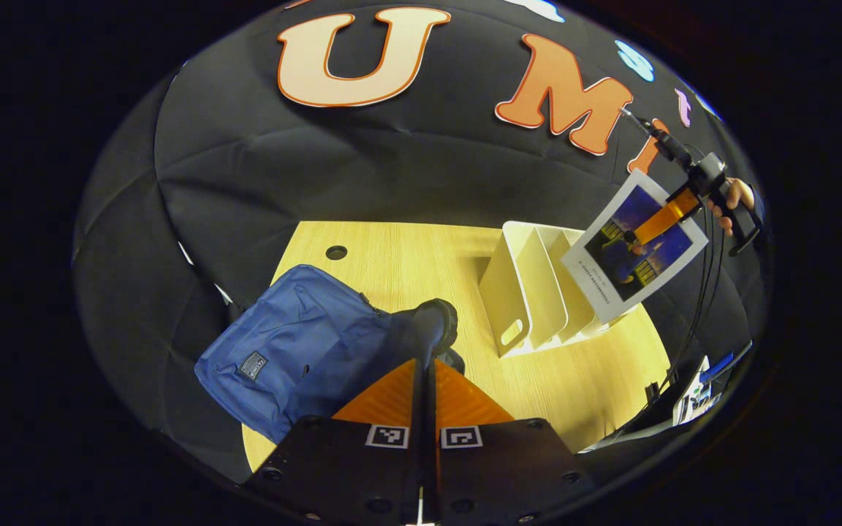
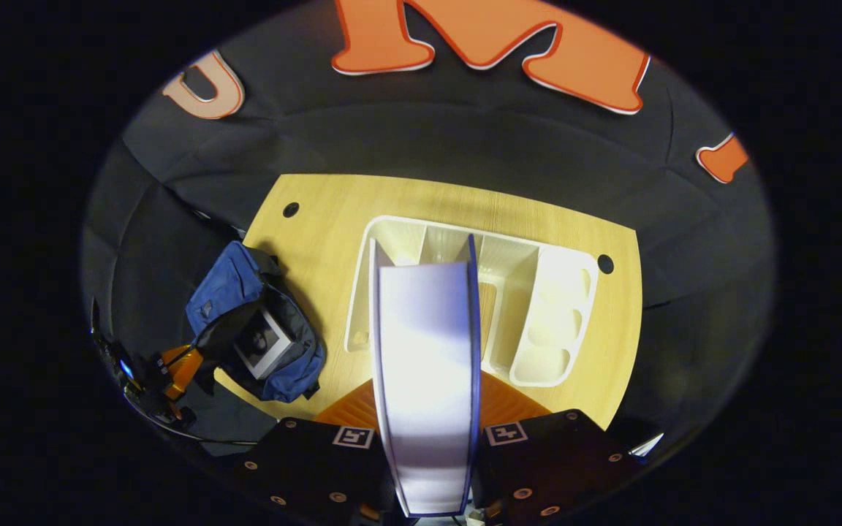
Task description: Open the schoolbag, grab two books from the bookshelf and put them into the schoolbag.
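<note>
From the left gripper view, the blue schoolbag [image 1: 297,343] is lying on the left part of the wooden table [image 1: 406,256], and the left gripper [image 1: 425,365] is pinching a dark flap of the bag's edge, its two fingers pressed nearly together on the fabric and pulling it up. Farther off in that same view, the right gripper [image 1: 640,237] is hanging above the white bookshelf [image 1: 531,292], clamping a book [image 1: 633,248] whose blue-and-white cover is facing this way, tilted and well clear of the shelf. A hand [image 1: 731,201] is gripping the handle behind it.

The right gripper view is giving what that one cannot: it is looking straight down the book [image 2: 425,380], seen edge-on with pale pages between dark covers, standing between the right gripper's [image 2: 428,431] fingers, which are squeezing it from both sides. Beneath it the bookshelf [image 2: 560,307] is showing its compartments from above, and none of the slots I can see is holding a book. Over to the left the schoolbag [image 2: 227,292] is gaping open, with another book [image 2: 267,347] already lying inside it. The left gripper [image 2: 180,361] is showing at the bag's lower edge, touching the opened flap, though how its fingers are standing is too small to tell from here.
</note>
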`<state>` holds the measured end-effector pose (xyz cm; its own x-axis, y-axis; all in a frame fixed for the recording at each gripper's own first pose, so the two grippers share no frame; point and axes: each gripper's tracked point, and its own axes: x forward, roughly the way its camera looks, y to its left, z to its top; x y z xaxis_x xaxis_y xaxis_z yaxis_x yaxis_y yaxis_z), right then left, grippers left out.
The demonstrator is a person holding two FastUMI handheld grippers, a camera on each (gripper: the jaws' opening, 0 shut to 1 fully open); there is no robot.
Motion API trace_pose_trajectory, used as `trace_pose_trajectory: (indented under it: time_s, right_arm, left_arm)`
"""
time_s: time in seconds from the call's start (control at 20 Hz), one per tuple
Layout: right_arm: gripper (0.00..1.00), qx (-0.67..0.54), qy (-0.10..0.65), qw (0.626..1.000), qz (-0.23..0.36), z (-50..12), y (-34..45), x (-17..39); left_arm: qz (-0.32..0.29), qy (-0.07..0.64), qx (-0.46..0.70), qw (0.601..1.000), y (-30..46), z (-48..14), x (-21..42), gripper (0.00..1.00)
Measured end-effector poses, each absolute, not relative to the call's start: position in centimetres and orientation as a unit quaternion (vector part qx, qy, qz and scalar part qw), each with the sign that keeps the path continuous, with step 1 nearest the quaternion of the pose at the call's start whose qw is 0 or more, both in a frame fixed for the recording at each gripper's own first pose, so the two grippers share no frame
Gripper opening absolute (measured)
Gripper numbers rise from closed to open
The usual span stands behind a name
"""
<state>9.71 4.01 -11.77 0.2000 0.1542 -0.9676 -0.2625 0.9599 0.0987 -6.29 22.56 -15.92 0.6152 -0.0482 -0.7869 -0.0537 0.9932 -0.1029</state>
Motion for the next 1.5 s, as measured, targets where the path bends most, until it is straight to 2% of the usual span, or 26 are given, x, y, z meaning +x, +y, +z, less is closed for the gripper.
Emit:
trace_pose_trajectory:
  time_s: [0.25, 0.45, 0.5, 0.85, 1.15, 1.35, 1.5]
  right_arm:
    - [0.40, -0.036, 0.597, 0.784, 0.164, -9.3, 5.6, 7.1]
    - [0.40, 0.004, 0.599, 0.778, 0.188, -9.6, 8.2, 4.8]
    - [0.40, 0.018, 0.600, 0.777, 0.191, -10.1, 8.9, 4.3]
    - [0.39, 0.186, 0.617, 0.732, 0.221, -14.5, 15.5, -0.1]
    - [0.39, 0.292, 0.610, 0.702, 0.224, -17.3, 20.5, -3.6]
    - [0.39, 0.359, 0.593, 0.694, 0.196, -20.1, 23.0, -4.0]
    - [0.39, 0.429, 0.576, 0.672, 0.181, -21.3, 25.8, -4.3]
  left_arm:
    - [-0.002, 0.438, -0.059, 0.897, 22.4, -15.9, -6.5, 0.02]
    - [-0.007, 0.439, -0.053, 0.897, 22.2, -16.0, -6.8, 0.00]
    - [-0.007, 0.440, -0.053, 0.897, 22.2, -16.0, -6.8, 0.02]
    - [-0.015, 0.446, -0.036, 0.894, 23.0, -15.8, -6.9, 0.02]
    - [-0.024, 0.452, 0.000, 0.892, 23.9, -15.1, -6.4, 0.02]
    - [-0.029, 0.460, 0.012, 0.887, 23.9, -15.0, -6.2, 0.02]
    - [-0.031, 0.464, 0.023, 0.885, 24.1, -15.0, -6.0, 0.02]
